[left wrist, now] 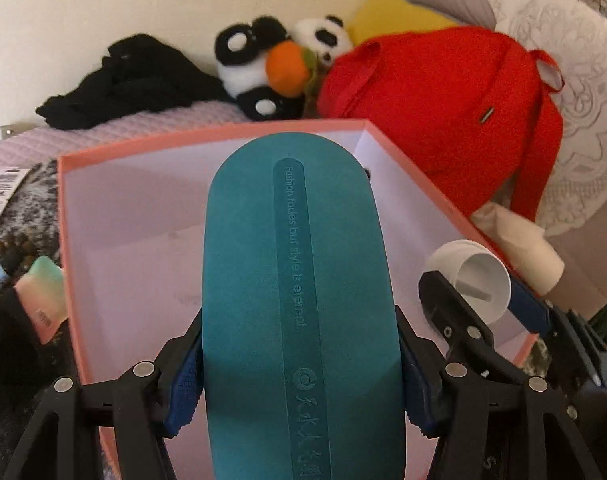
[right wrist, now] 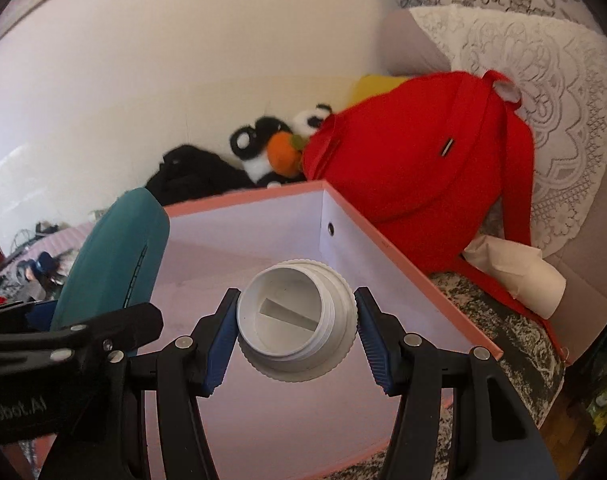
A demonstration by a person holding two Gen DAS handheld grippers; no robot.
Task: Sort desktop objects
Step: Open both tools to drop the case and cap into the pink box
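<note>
Bed: pink box [left wrist: 69, 240] lay open.
Left claw [left wrist: 301, 392]: gripped teal case [left wrist: 295, 280].
Right claw [right wrist: 297, 334]: gripped white cap [right wrist: 299, 320].

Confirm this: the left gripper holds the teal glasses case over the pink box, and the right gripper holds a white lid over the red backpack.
Not quite. The right gripper holds the white lid over the pink box, not the red backpack, as the right wrist view shows. The left gripper does hold the teal glasses case over that box.
</note>
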